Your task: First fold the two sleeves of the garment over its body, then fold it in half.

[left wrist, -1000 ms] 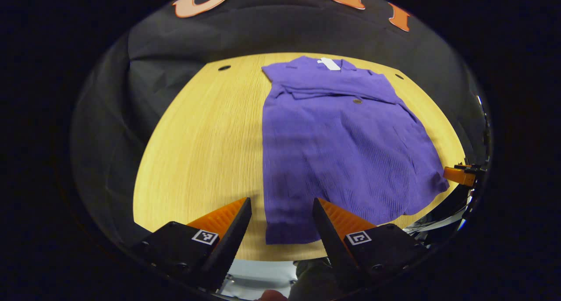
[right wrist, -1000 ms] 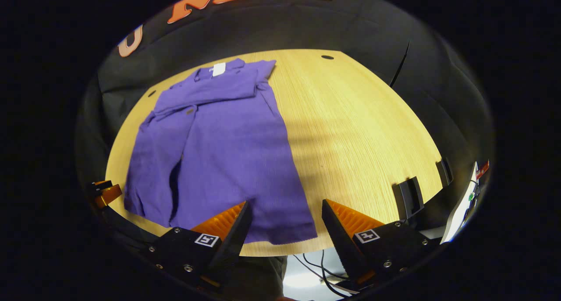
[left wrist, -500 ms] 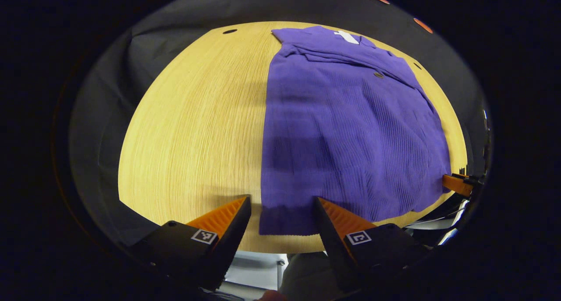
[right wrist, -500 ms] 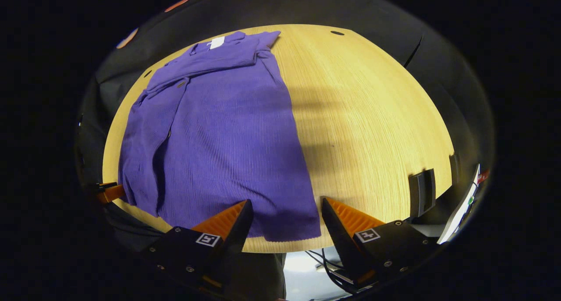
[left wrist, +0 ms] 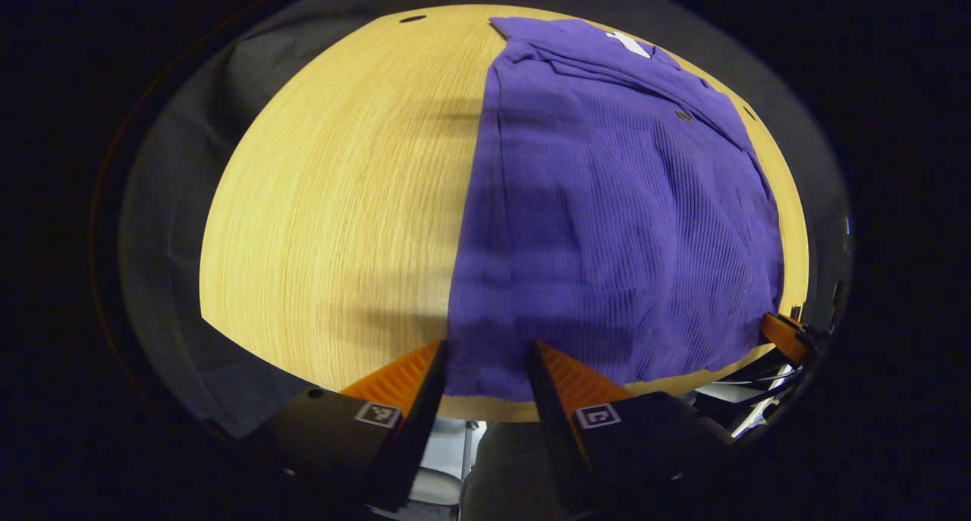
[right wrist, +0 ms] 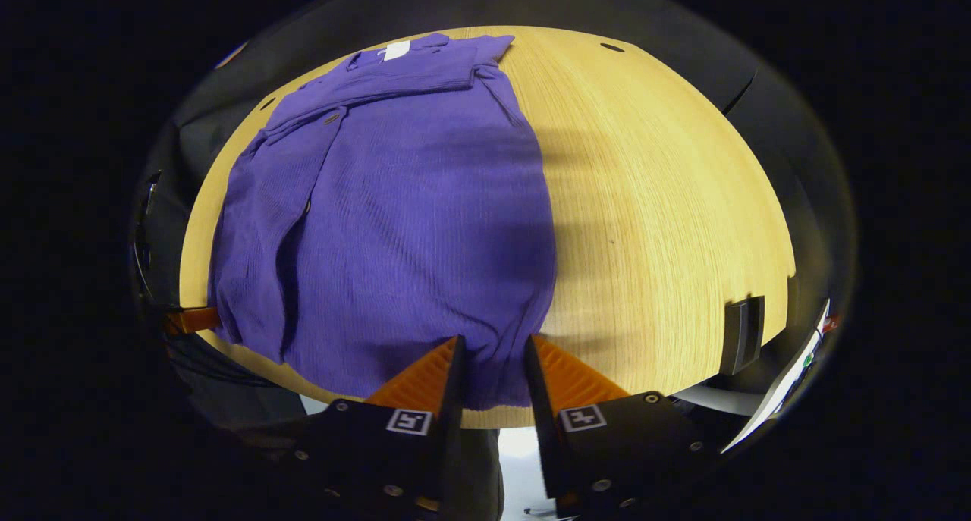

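A purple ribbed garment [left wrist: 607, 218] lies flat on the wooden table [left wrist: 341, 202], collar at the far end, both sleeves folded across its chest. My left gripper [left wrist: 487, 350] straddles the near hem at the garment's left corner, fingers still apart with cloth between them. In the right gripper view the garment [right wrist: 410, 202] spreads to the left, and my right gripper [right wrist: 493, 346] straddles the hem's right corner, its fingers narrowed but apart. The other gripper's tip [left wrist: 781, 335] shows at the hem's far corner, and likewise the left one [right wrist: 193, 320] in the right gripper view.
A white label [right wrist: 396, 49] marks the collar. Bare wood table [right wrist: 667, 202] lies right of the garment. A black clamp [right wrist: 742, 331] sits on the near right edge. Small holes [left wrist: 412, 18] dot the far edge. Black cloth walls surround the table.
Both grippers have come down and forward onto the near hem. Their fingers have narrowed around the hem corners. The garment itself has not moved.
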Available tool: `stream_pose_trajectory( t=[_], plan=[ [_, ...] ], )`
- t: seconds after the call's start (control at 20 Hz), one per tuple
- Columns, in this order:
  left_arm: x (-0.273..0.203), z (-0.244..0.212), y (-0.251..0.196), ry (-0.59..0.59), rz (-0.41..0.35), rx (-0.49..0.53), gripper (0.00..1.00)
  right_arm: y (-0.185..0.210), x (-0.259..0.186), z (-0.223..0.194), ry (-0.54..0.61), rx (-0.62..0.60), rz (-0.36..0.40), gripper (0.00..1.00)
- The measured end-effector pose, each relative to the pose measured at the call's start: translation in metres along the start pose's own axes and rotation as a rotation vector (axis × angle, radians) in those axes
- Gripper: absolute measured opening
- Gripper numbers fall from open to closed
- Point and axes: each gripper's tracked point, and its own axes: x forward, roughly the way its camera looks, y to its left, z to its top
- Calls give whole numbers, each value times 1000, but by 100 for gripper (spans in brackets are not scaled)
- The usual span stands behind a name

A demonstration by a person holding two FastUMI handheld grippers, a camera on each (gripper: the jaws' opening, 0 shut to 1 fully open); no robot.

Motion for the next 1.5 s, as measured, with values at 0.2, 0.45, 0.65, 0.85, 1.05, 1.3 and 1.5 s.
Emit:
stream_pose_trajectory(
  t=[0.2,0.45,0.65,0.85,1.05,1.3,1.5],
  plan=[
    [-1,1,-13,36,-29,9,20,3,0,6,7,55,29,16],
    [-5,4,-15,33,-44,30,8,7,-2,12,27,109,79,6],
    [-29,16,-17,-8,-66,19,6,12,-21,34,1,157,145,5],
    [-57,43,-25,-53,-104,3,6,22,-49,75,-64,142,201,5],
    [-87,83,-34,-128,-115,33,6,36,-77,121,-127,85,249,5],
    [-120,136,-45,-199,-125,60,6,43,-99,179,-179,57,300,5],
    [-144,192,-55,-249,-118,75,6,38,-109,233,-222,53,309,5]
  ],
)
